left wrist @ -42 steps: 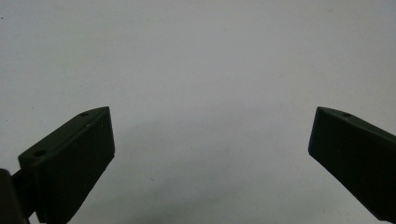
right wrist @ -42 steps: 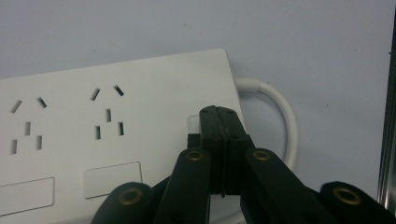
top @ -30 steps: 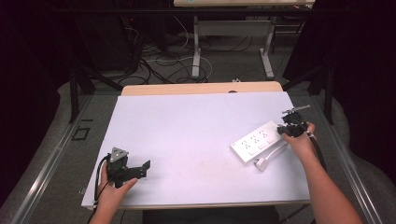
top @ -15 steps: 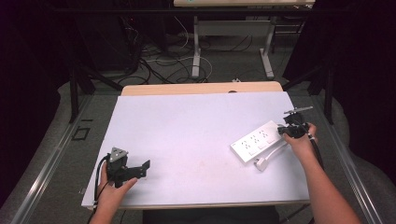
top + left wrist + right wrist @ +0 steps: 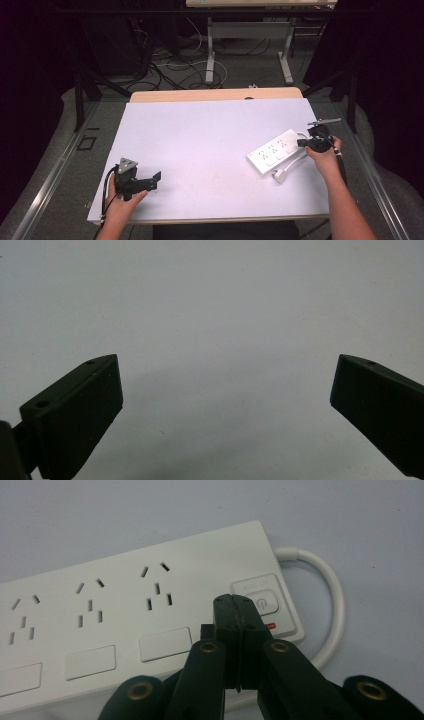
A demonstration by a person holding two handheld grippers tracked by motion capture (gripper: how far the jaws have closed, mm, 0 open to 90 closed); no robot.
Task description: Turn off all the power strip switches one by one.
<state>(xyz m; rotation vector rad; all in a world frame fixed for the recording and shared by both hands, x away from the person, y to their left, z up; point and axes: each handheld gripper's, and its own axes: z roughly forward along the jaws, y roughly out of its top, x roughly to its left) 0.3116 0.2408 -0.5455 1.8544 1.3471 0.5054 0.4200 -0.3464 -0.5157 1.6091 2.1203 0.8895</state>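
Nothing has shifted since earlier: the clenched right hand-held gripper [image 5: 240, 605] hovers at the power strip's [image 5: 125, 625] switch [image 5: 263, 601], ready to press down; left hand-held gripper [image 5: 225, 390] released.

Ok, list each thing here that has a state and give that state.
power strip: flat on the table, sockets empty, red light lit beside its power button
plug: loose on the table, not plugged in
right gripper: shut, tips at the power button
left gripper: open, nothing between its jaws

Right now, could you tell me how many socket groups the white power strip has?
3, in a row along the white plastic power strip: left, middle, and right beside its power button.
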